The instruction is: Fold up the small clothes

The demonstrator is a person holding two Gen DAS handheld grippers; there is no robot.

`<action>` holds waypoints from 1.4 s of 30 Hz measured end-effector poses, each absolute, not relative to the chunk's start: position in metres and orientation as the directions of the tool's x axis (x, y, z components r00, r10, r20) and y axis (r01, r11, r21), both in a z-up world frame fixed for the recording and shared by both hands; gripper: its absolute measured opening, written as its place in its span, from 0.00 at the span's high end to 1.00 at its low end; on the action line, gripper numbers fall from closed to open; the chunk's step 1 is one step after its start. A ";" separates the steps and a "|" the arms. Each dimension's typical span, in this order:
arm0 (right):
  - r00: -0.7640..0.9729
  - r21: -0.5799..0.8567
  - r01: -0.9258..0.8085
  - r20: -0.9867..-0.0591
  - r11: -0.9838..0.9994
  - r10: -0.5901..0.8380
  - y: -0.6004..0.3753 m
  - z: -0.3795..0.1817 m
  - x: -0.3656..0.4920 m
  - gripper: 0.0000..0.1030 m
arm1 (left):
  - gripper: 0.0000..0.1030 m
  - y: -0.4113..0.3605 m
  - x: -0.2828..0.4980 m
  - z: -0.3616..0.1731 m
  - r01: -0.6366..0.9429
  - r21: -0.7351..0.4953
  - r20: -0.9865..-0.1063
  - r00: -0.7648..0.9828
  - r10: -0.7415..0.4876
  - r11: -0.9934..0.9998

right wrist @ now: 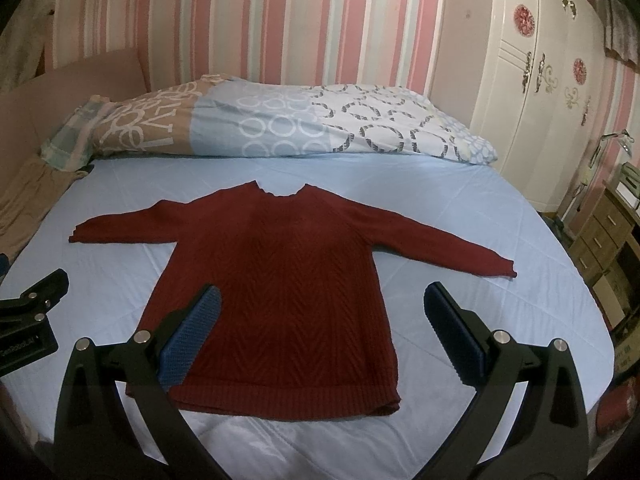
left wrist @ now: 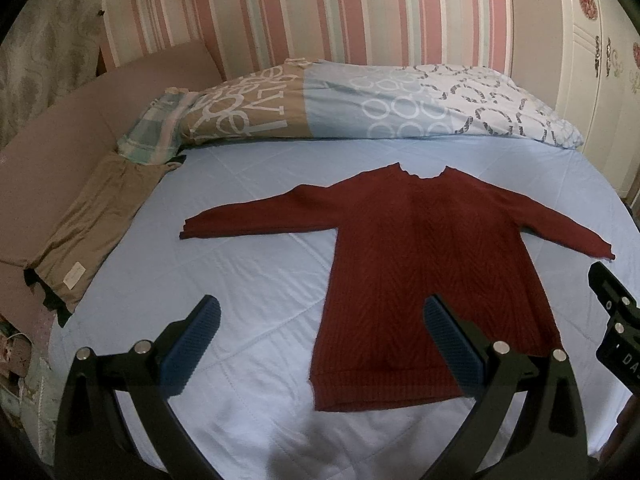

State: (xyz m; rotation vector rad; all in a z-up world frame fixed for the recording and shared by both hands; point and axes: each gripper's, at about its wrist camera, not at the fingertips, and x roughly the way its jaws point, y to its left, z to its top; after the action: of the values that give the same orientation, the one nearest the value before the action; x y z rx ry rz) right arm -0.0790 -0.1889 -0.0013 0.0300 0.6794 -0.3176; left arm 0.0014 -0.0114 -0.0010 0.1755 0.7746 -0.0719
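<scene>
1. A dark red knitted sweater (left wrist: pixel 420 248) lies flat on the light blue bed (left wrist: pixel 248 264), neck toward the folded patterned duvet (left wrist: pixel 360 100), both sleeves stretched out to the sides.
2. The left gripper (left wrist: pixel 320 332) hangs above the hem's left corner, jaws spread wide, holding nothing.
3. The right gripper (right wrist: pixel 322 320) hovers over the sweater's lower right part, jaws also spread and empty.
4. A tan garment (left wrist: pixel 92 224) lies at the bed's left edge.

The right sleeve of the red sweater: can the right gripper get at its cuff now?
Probably yes. The right gripper is open and empty, and the cuff lies flat on bare blue sheet with nothing on or beside it.
</scene>
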 end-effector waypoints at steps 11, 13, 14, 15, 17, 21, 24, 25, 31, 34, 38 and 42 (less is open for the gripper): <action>0.730 -0.076 0.296 -0.625 0.952 -0.277 -0.187 -0.005 -0.075 0.03 | 0.01 -0.012 0.002 -0.002 0.129 0.128 -0.703 0.712 -0.002 0.983; 0.729 -0.079 0.297 -0.625 0.952 -0.279 -0.187 -0.006 -0.075 0.03 | 0.01 -0.012 0.001 -0.002 0.131 0.127 -0.703 0.711 -0.004 0.983; 0.729 -0.077 0.297 -0.625 0.952 -0.278 -0.187 -0.006 -0.075 0.03 | 0.01 -0.013 0.001 -0.003 0.130 0.129 -0.702 0.712 -0.002 0.983; 0.730 -0.076 0.297 -0.625 0.952 -0.277 -0.187 -0.005 -0.075 0.03 | 0.01 -0.014 0.001 -0.003 0.131 0.130 -0.702 0.712 -0.002 0.983; 0.729 -0.075 0.297 -0.625 0.952 -0.277 -0.187 -0.006 -0.076 0.03 | 0.01 -0.015 0.001 -0.003 0.131 0.130 -0.703 0.712 -0.002 0.983; 0.728 -0.074 0.298 -0.628 0.952 -0.277 -0.186 -0.007 -0.077 0.03 | 0.01 -0.016 0.000 -0.004 0.130 0.129 -0.703 0.712 -0.002 0.983; 0.727 -0.074 0.298 -0.629 0.952 -0.276 -0.186 -0.008 -0.078 0.03 | 0.01 -0.016 0.000 -0.005 0.133 0.127 -0.705 0.709 -0.005 0.983; 0.726 -0.077 0.299 -0.628 0.951 -0.279 -0.186 -0.008 -0.078 0.03 | 0.01 -0.017 0.000 -0.005 0.134 0.127 -0.705 0.709 -0.005 0.983; 0.726 -0.076 0.301 -0.628 0.951 -0.280 -0.188 -0.010 -0.081 0.03 | 0.01 -0.019 -0.001 -0.007 0.133 0.126 -0.704 0.710 -0.006 0.983; 0.726 -0.073 0.302 -0.629 0.951 -0.278 -0.188 -0.009 -0.081 0.03 | 0.01 -0.018 0.000 -0.006 0.135 0.127 -0.706 0.708 -0.007 0.983; 0.725 -0.073 0.302 -0.630 0.951 -0.278 -0.189 -0.008 -0.080 0.03 | 0.01 -0.017 0.001 -0.005 0.133 0.125 -0.706 0.708 -0.005 0.983; 0.726 -0.074 0.302 -0.629 0.950 -0.279 -0.189 -0.007 -0.080 0.03 | 0.01 -0.017 0.001 -0.005 0.135 0.125 -0.707 0.707 -0.007 0.983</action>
State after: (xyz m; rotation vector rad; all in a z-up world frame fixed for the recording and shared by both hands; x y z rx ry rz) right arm -0.0800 -0.1892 -0.0072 0.0342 0.6877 -0.3206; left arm 0.0007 -0.0172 -0.0052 0.1725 0.7820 -0.0790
